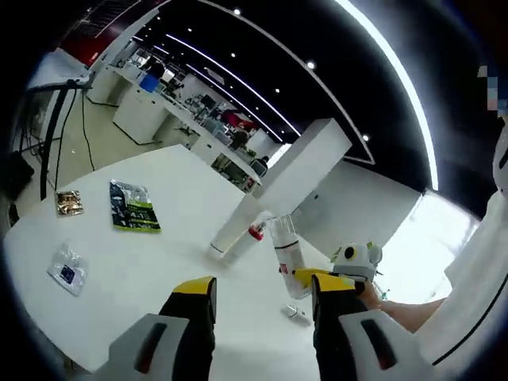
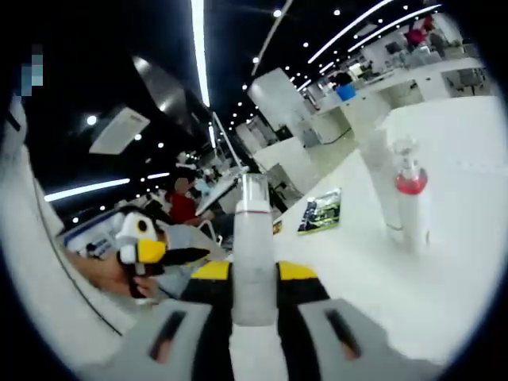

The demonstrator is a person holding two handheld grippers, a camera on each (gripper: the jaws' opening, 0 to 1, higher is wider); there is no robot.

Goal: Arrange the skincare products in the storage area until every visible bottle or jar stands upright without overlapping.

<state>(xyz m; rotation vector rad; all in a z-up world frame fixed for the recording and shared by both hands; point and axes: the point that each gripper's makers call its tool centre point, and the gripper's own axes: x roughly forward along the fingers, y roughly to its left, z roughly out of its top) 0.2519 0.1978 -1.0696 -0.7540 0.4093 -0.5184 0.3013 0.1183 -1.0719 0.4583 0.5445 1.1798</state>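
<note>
A white bottle with a clear cap (image 2: 254, 246) stands upright between the jaws of my right gripper (image 2: 254, 274), which is shut on it. In the left gripper view this white bottle (image 1: 287, 252) stays just above the table, with the right gripper (image 1: 343, 270) gripping it from the right. Beyond it a tall white tube (image 1: 235, 228) and a pump bottle with a red collar (image 1: 257, 230) stand upright side by side; they appear again as the tall tube (image 2: 379, 175) and pump bottle (image 2: 412, 200). My left gripper (image 1: 265, 287) is open and empty. A small item (image 1: 295, 312) lies on the table.
The white table (image 1: 159, 262) carries a green packet (image 1: 133, 206), a small brown packet (image 1: 69, 203) and a clear sachet (image 1: 67, 270) toward its far side. A white pillar (image 1: 305, 163) and office desks stand behind. The left gripper, in a hand (image 2: 139, 250), sits at the left.
</note>
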